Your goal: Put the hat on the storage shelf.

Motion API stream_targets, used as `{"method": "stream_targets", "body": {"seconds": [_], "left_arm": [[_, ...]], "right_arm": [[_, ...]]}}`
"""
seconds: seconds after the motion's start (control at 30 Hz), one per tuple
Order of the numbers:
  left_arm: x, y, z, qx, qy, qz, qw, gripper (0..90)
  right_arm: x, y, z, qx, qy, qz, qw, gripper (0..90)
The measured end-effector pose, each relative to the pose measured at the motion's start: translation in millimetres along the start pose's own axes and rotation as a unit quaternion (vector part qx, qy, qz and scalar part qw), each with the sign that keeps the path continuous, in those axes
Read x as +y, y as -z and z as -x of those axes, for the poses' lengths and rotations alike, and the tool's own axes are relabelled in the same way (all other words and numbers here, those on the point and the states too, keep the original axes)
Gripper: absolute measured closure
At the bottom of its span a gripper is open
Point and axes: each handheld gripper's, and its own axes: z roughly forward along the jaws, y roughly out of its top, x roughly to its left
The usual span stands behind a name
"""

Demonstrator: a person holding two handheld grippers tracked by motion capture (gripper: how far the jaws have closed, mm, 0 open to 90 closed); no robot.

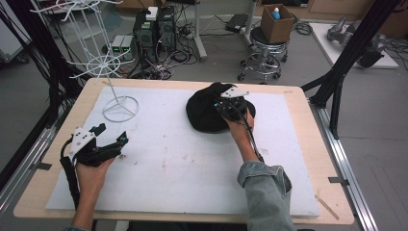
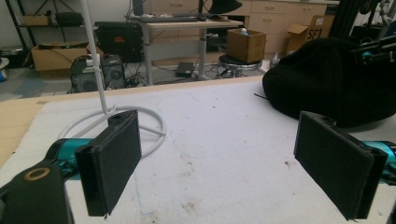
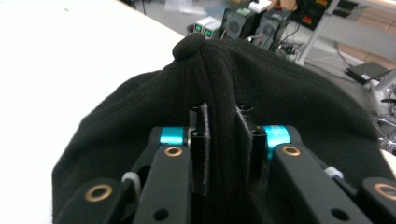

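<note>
A black fabric hat (image 1: 207,113) lies on the white mat (image 1: 183,159) near the far middle of the table. My right gripper (image 1: 230,109) sits on its right side, shut on a pinched fold of the hat (image 3: 224,116) that stands up between the two pads. My left gripper (image 1: 115,140) rests low at the left of the mat, jaws wide open (image 2: 219,163) with nothing between them. From the left gripper view the hat (image 2: 327,84) bulks at the far right.
A white wire stand (image 1: 108,62) with a ring base (image 2: 149,123) rises at the mat's far left. The wooden table edge (image 1: 317,159) runs around the mat. Beyond the table are a stool with a cardboard box (image 1: 276,24) and computer cases (image 1: 154,29).
</note>
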Motion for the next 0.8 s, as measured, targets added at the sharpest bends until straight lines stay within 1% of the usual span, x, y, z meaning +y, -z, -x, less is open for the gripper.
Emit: {"method": "stream_targets", "body": {"seconds": [0.03,0.07,0.17,0.33,0.4,0.43,0.53,0.57,0.6,0.8], "left_arm": [[0.0,0.3,-0.1,0.001,0.001,0.001,1.0,15.2],[0.1,0.5,-0.4,0.001,0.001,0.001,1.0,15.2],[0.1,0.8,-1.0,0.001,0.005,0.003,1.0,15.2],[0.7,1.3,-1.3,0.0,0.003,0.003,1.0,15.3],[0.5,1.1,-1.5,0.001,0.005,0.004,1.0,15.3],[0.3,1.0,-1.8,0.002,0.006,0.004,1.0,15.3],[-0.1,0.4,-2.5,0.002,0.007,0.003,1.0,15.3],[-0.1,0.2,-2.4,0.002,0.007,0.003,1.0,15.3],[-0.1,-0.2,-2.2,0.002,0.007,0.003,1.0,15.3],[-0.5,-2.2,-0.3,0.001,0.002,-0.001,1.0,15.3]], "right_arm": [[0.8,1.1,0.7,-0.001,-0.002,0.007,1.0,79.9],[2.7,4.3,1.9,0.0,-0.011,0.021,0.9997,80.7],[5.9,9.6,4.4,0.0,-0.023,0.042,0.9988,81.7],[9.3,19.7,11.3,-0.003,-0.049,0.068,0.9965,82.5],[11.3,24.9,14.1,-0.003,-0.062,0.084,0.9945,82.6],[12.7,28.5,15.9,-0.004,-0.072,0.096,0.9928,82.6],[15.0,36.2,20.7,-0.003,-0.091,0.116,0.9891,82.7],[16.1,41.4,24.5,-0.002,-0.101,0.128,0.9865,82.7],[16.1,41.4,24.5,-0.002,-0.101,0.128,0.9865,82.7],[20.1,54.9,32.0,-0.015,-0.108,0.15,0.9826,82.8]]}}
